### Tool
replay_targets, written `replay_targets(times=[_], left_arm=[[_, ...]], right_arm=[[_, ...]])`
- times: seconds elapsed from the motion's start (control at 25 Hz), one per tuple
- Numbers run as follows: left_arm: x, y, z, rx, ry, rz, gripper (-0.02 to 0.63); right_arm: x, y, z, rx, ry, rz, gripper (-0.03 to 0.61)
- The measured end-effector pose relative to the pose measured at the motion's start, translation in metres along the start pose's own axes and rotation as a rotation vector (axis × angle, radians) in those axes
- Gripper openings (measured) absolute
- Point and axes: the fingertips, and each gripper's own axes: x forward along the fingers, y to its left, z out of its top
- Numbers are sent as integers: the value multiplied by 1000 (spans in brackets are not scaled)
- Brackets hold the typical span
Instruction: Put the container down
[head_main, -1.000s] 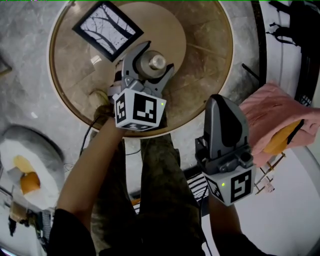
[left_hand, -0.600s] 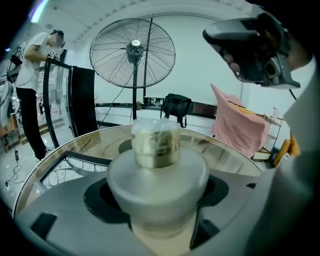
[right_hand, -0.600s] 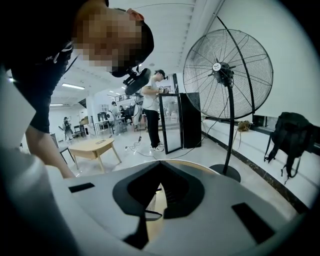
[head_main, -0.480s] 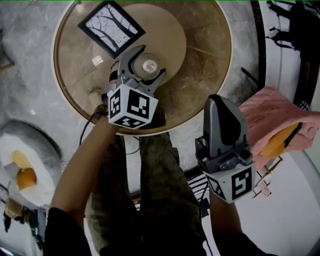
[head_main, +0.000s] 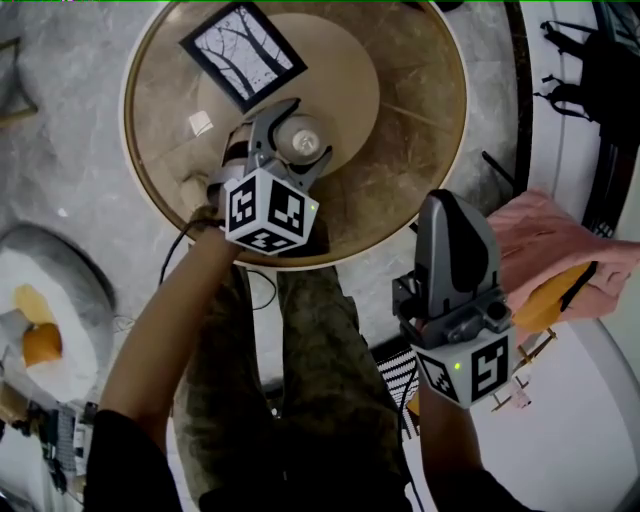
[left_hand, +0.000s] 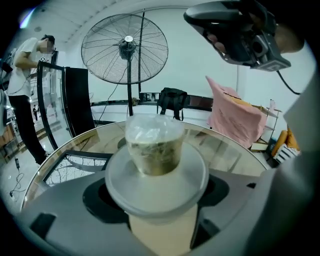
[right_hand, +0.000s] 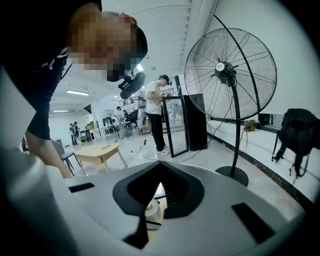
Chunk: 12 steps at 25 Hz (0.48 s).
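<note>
My left gripper (head_main: 305, 130) reaches over the round glass table (head_main: 420, 100) and is shut on the container (head_main: 303, 140). In the left gripper view the container (left_hand: 152, 150) is a clear tub with brownish contents. Its wide greyish rim spans the gap between the dark pads of the left gripper (left_hand: 156, 192). I cannot tell whether it touches the glass. My right gripper (head_main: 447, 205) hangs off the table's near right edge, shut and holding nothing. In its own view the right gripper (right_hand: 160, 172) shows its tips meeting.
A black-framed tree picture (head_main: 243, 55) and a small white slip (head_main: 201, 122) lie on the table to the left of the container. Pink cloth (head_main: 540, 240) lies at the right. A big standing fan (left_hand: 125, 47) and a person (left_hand: 20, 75) stand beyond the table.
My left gripper has carried the container a little left, toward the framed picture, and it looks lower over the glass. The right gripper has hardly moved.
</note>
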Motion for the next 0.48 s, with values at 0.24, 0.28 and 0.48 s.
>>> replay_targets(times=[0.24,0.28,0.48], left_arm=[[-2,-5,-6,48,10,-14,360],[-3,-6,-6,45,9,-18,360],[-12,-7,-7,-5,13,-7,360]], right_arm=[[-9,5,-3,-5,13,25,23],[-12,6,-3,-5,14,27,21],[-22,3,1,-11,8,21,21]])
